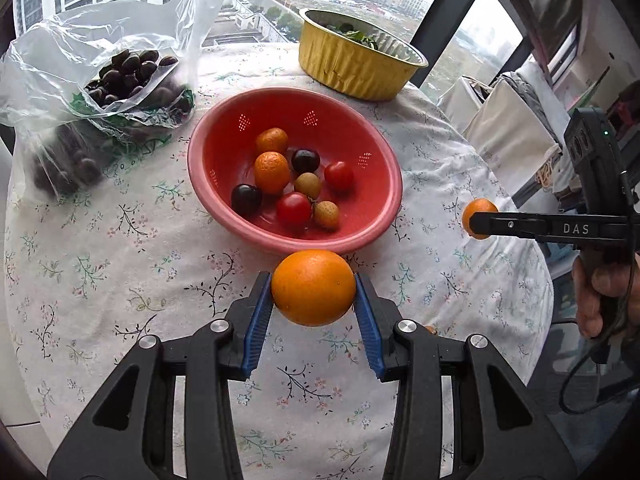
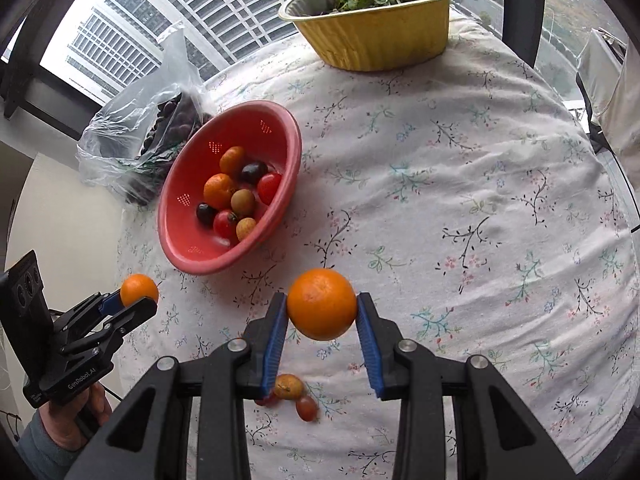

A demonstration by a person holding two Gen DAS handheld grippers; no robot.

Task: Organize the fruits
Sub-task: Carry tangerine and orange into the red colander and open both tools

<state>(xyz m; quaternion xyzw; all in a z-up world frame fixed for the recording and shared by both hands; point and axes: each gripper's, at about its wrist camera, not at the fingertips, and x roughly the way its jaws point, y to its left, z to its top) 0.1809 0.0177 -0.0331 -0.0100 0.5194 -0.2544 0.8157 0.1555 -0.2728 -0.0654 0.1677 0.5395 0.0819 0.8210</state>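
Note:
My left gripper (image 1: 314, 280) is shut on an orange (image 1: 314, 290), held above the floral tablecloth just in front of the red colander bowl (image 1: 224, 120). The bowl holds two small oranges, two dark cherries, two cherry tomatoes and two pale longans. My right gripper (image 2: 322, 298) is shut on a second orange (image 2: 322, 308), to the right of the bowl (image 2: 294, 136). Each view shows the other gripper at its edge, gripping its orange: the right one (image 1: 478, 220) and the left one (image 2: 140, 296). A yellowish fruit (image 2: 289, 386) and a small red one (image 2: 307, 407) lie on the cloth under my right gripper.
A gold foil pan (image 1: 352, 68) with greens stands at the table's far edge by the window. A clear plastic bag (image 1: 120, 76) of dark fruit lies left of the bowl. The round table's edge (image 1: 540, 280) drops off on the right, with white bags beyond it.

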